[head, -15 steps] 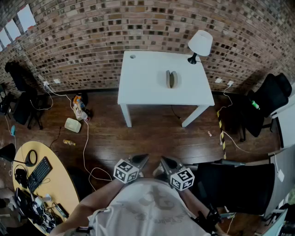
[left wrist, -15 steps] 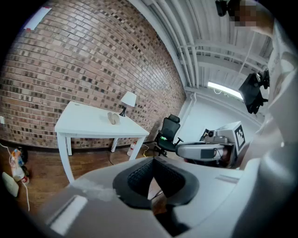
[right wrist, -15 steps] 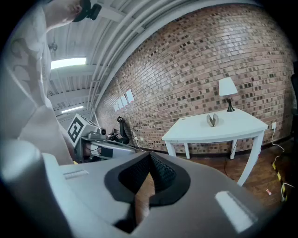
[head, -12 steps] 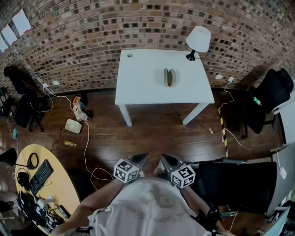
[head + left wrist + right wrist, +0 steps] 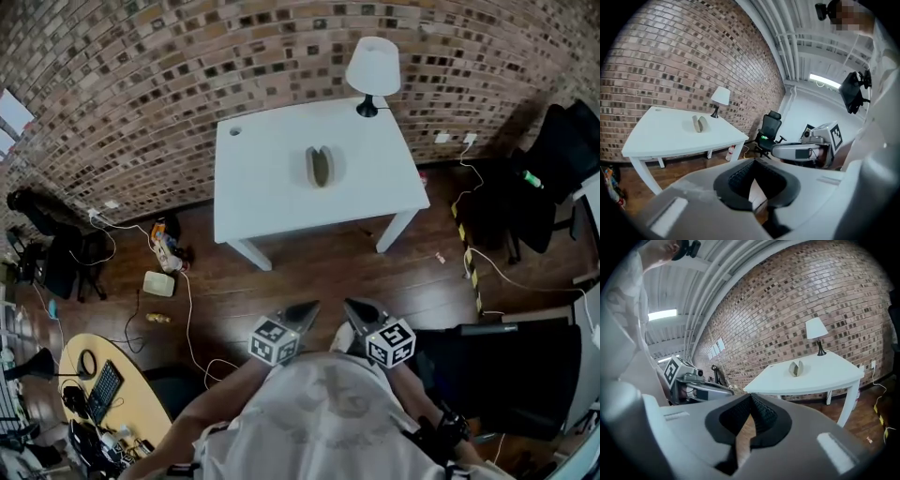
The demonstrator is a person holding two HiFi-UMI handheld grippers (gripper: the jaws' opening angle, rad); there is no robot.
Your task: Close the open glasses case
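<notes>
Our step is approach; left gripper [image 5: 303, 313] and right gripper [image 5: 360, 312] sit closed, empty. Next we reach the case [image 5: 320, 166], upper centre.

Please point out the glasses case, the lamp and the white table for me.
glasses case [image 5: 320, 167], head view, on its open shell
lamp [image 5: 372, 64], head view, on its shade
white table [image 5: 270, 183], head view, on bare tabletop

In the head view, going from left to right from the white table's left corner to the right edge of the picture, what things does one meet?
Small round hole → open glasses case → white lamp → black office chair
</notes>
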